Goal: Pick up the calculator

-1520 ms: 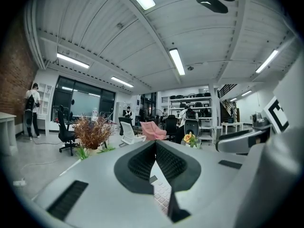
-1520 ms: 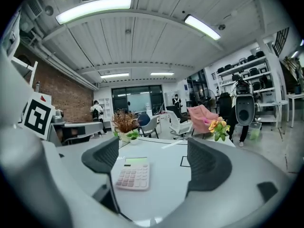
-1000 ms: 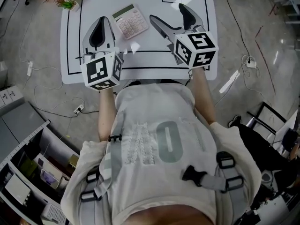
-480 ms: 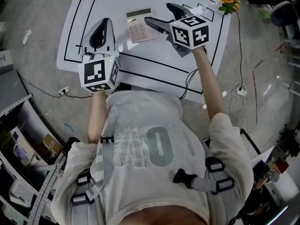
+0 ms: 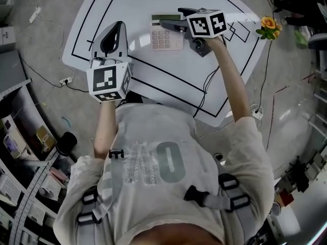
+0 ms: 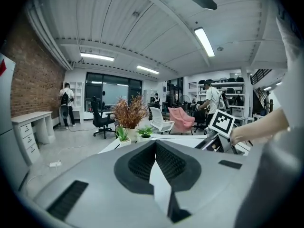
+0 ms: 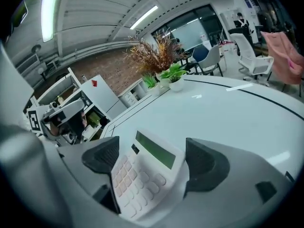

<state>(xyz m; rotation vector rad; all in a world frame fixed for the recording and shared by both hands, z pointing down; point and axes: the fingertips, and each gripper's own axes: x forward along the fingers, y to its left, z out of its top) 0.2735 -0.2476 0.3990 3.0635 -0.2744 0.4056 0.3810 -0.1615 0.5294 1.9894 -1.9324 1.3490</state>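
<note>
The white calculator (image 5: 166, 36) with a green display lies flat on the white table (image 5: 153, 80). My right gripper (image 5: 171, 17) is open and reaches over the calculator's display end from the right. In the right gripper view the calculator (image 7: 142, 175) sits between the two dark pads (image 7: 101, 158), one on each side of it; I cannot tell whether they touch it. My left gripper (image 5: 115, 33) is shut and empty, held above the table's left part, well left of the calculator. In the left gripper view its jaws (image 6: 156, 170) meet with nothing between them.
Black lines mark the table. An orange flower (image 5: 269, 24) stands at its right edge, and potted plants (image 7: 164, 61) stand at its far end. A black cable (image 5: 208, 83) runs off the near edge. Shelving (image 5: 20, 152) stands on the left of the floor.
My right gripper has moved forward and left from beside the calculator to over it, with its jaws now on either side. The left gripper has stayed about where it was, still shut.
</note>
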